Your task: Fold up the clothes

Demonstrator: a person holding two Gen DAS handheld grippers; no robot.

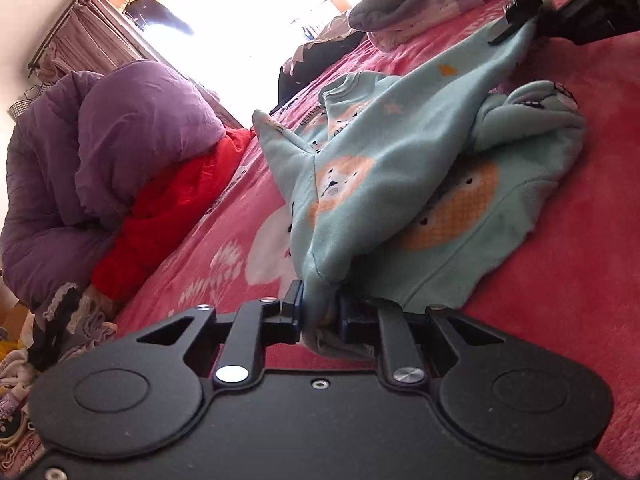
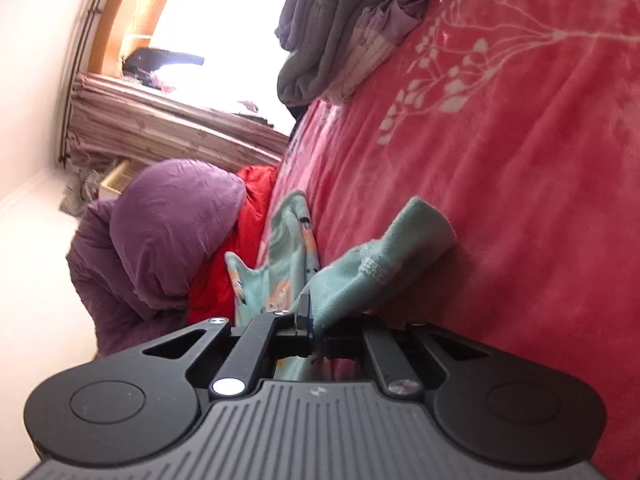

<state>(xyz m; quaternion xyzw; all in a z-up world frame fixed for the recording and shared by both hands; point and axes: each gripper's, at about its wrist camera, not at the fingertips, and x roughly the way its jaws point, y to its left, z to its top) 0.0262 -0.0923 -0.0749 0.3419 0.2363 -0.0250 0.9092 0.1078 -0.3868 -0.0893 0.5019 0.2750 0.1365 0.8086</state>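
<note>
A light teal fleece garment (image 1: 400,168) with orange bear prints lies bunched on the pink bedspread (image 1: 560,280). My left gripper (image 1: 320,312) is shut on a gathered corner of it, pulling a fold up off the bed. In the left wrist view the right gripper (image 1: 520,28) sits at the top right, pinching the far corner of the same fold. In the right wrist view my right gripper (image 2: 318,326) is shut on a hemmed teal edge (image 2: 392,256), with the rest of the garment (image 2: 280,264) trailing away to the left.
A purple puffer jacket (image 1: 100,152) and a red one (image 1: 176,208) are heaped at the bed's left side. A pile of grey and lilac clothes (image 1: 420,4) sits at the far end. The window (image 1: 248,8) behind is very bright. Frilly items (image 1: 68,320) lie lower left.
</note>
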